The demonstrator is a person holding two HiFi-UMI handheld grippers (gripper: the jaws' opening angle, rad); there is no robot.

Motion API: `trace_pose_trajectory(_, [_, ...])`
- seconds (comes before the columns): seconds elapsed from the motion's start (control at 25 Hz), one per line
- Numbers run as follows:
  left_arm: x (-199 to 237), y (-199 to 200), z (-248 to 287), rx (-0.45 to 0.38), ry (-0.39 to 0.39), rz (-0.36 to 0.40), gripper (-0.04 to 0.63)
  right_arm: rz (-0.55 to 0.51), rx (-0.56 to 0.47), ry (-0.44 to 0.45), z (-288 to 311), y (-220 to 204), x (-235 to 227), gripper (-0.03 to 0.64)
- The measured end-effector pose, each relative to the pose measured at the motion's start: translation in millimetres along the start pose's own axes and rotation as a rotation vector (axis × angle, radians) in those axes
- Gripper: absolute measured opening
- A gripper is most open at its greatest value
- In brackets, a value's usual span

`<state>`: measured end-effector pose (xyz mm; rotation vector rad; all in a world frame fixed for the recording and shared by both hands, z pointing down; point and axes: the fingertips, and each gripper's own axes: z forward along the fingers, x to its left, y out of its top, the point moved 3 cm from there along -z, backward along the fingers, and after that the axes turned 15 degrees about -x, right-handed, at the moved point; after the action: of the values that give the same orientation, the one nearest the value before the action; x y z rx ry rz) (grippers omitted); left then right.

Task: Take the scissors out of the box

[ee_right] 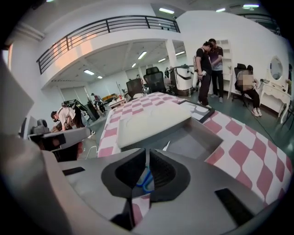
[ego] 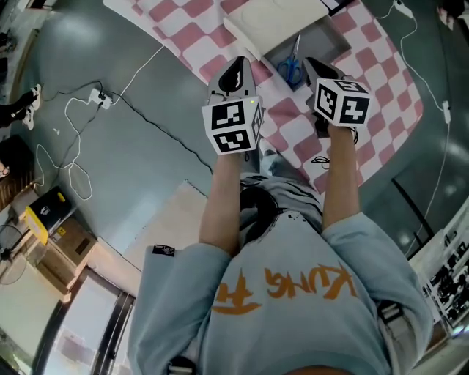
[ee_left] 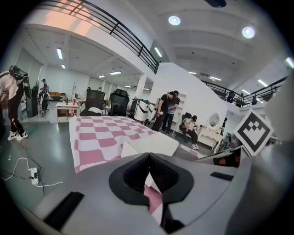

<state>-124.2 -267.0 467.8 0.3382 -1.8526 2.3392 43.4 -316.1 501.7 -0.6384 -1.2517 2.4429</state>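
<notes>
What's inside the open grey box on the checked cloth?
Blue-handled scissors lie on the floor of the box; nothing else shows there. The right gripper covers the box's near part, so that bit is unseen.

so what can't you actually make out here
- scissors: tiny in head view; in right gripper view the right gripper hides all but the blue loops.
- box interior: left gripper view, blocked by left gripper.
- box lid: head view's top edge cuts it.

Pale blue sweatshirt, orange lettering; grey left gripper, right gripper, black-and-white marker cubes.
</notes>
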Motion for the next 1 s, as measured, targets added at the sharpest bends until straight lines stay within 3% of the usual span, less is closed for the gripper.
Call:
trace_pose_trajectory(0.32, [21, 3, 21, 0.007, -0.017, -0.06, 0.017, -0.001, 0.31, 0.017, 22, -21, 13, 0.097])
trace_pose_trajectory(1.0, [67, 10, 57, 0.0, -0.04, -0.125, 0.017, 0.009, 0.595, -0.129, 54, -46, -2, 0.117])
